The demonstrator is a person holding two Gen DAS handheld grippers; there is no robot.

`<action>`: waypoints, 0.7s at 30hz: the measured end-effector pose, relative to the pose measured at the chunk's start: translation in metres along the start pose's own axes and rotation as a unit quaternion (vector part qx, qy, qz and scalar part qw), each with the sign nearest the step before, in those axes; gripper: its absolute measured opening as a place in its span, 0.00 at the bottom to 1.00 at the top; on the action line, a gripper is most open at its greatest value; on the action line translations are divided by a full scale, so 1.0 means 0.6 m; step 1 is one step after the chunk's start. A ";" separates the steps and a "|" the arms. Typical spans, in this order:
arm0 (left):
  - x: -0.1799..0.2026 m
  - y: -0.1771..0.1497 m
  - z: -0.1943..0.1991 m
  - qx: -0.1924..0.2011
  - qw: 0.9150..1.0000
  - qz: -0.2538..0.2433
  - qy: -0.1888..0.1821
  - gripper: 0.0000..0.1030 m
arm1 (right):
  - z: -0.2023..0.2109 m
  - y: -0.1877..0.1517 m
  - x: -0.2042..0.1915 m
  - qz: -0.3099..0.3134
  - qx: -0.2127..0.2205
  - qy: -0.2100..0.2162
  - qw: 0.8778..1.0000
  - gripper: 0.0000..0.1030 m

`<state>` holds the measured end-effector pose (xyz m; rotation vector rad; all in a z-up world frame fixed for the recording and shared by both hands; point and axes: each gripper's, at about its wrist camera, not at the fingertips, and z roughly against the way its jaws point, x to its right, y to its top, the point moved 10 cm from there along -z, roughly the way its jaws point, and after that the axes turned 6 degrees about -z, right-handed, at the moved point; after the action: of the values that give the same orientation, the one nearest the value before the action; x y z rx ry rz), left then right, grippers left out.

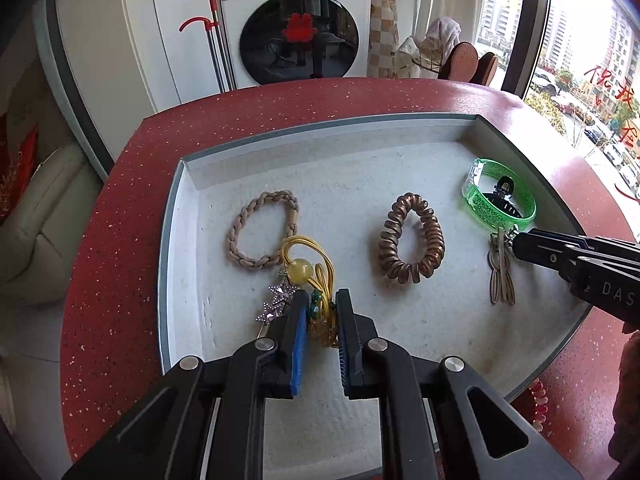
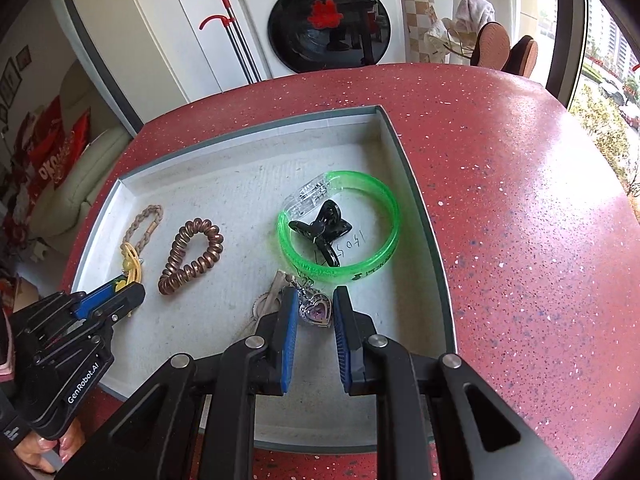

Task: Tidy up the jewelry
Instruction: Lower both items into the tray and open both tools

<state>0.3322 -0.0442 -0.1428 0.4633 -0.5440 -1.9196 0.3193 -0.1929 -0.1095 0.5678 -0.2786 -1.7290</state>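
A grey-rimmed white tray (image 1: 176, 216) holds the jewelry. My left gripper (image 1: 323, 300) is open, its jaws on either side of a yellow hair tie with a bead (image 1: 304, 270); a star hair clip (image 1: 278, 300) lies beside its left finger. A beige braided tie (image 1: 262, 228) and a brown spiral tie (image 1: 412, 238) lie further in. My right gripper (image 2: 316, 300) is open around a purple heart pendant (image 2: 317, 309). Beyond it lies a green bangle (image 2: 340, 226) with a black claw clip (image 2: 320, 232) inside. A beige hair clip (image 1: 500, 276) lies beside the pendant.
The tray (image 2: 424, 216) sits on a red speckled round table (image 2: 520, 220). A washing machine (image 1: 296, 20) and a mop (image 1: 214, 36) stand behind the table. A window is at the right. The left gripper also shows in the right wrist view (image 2: 128, 294).
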 end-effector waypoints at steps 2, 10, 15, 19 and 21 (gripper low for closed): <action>0.003 0.000 0.001 0.002 1.000 -0.009 0.009 0.31 | 0.000 -0.001 -0.003 0.008 -0.001 -0.006 1.000 0.20; 0.007 0.002 0.002 0.000 1.000 -0.011 0.019 0.31 | 0.017 0.000 -0.013 0.002 0.002 0.015 1.000 0.52; 0.005 0.007 0.011 0.008 1.000 -0.008 0.022 0.31 | 0.042 0.002 -0.022 -0.013 0.014 0.043 0.999 0.59; 0.004 0.009 0.022 0.015 1.000 -0.002 0.020 0.31 | 0.058 0.001 -0.025 -0.017 0.021 0.049 0.998 0.60; 0.003 0.008 0.025 0.016 1.000 0.001 0.021 0.31 | 0.065 0.002 -0.024 -0.019 0.025 0.050 0.998 0.60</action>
<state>0.3268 -0.0449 -0.1279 0.5226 -0.5489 -1.8976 0.3026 -0.1840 -0.0726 0.6982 -0.2412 -1.7288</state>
